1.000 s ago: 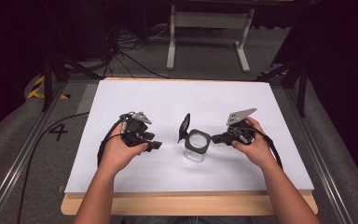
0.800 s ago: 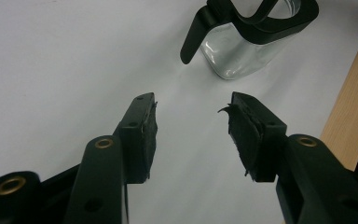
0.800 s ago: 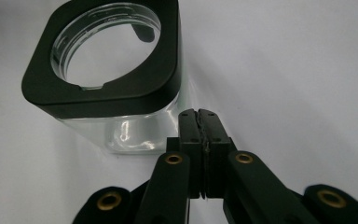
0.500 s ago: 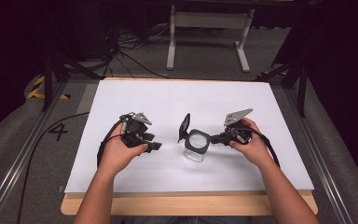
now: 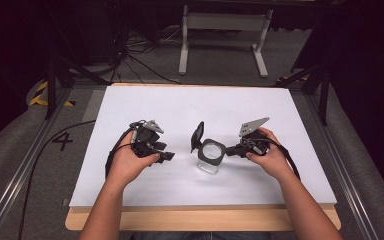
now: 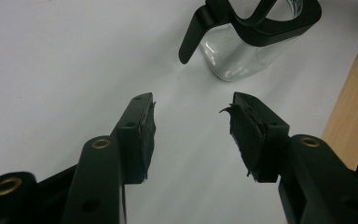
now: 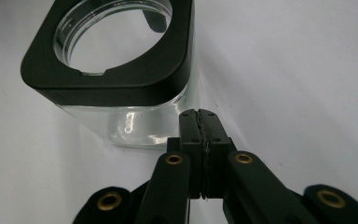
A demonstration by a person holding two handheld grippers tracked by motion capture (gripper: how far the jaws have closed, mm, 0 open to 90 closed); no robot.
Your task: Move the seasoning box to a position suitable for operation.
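A clear glass jar (image 5: 211,161) with a black square collar (image 7: 121,77) stands on the white board (image 5: 230,110), its black flip lid (image 5: 198,136) raised on the left side. My right gripper (image 5: 231,149) is shut with nothing between its pads. Its tips (image 7: 199,114) sit right against the jar's glass wall, just under the collar. My left gripper (image 5: 169,156) lies to the left of the jar, a short way from it. It (image 6: 191,123) is open and empty, pointing toward the jar (image 6: 242,56).
The white board rests on a wooden tabletop (image 5: 205,220) whose edge shows at the front. Beyond the table are a metal stand (image 5: 222,30) and loose cables (image 5: 140,55) on the grey floor. A rail (image 5: 25,165) runs along the left side.
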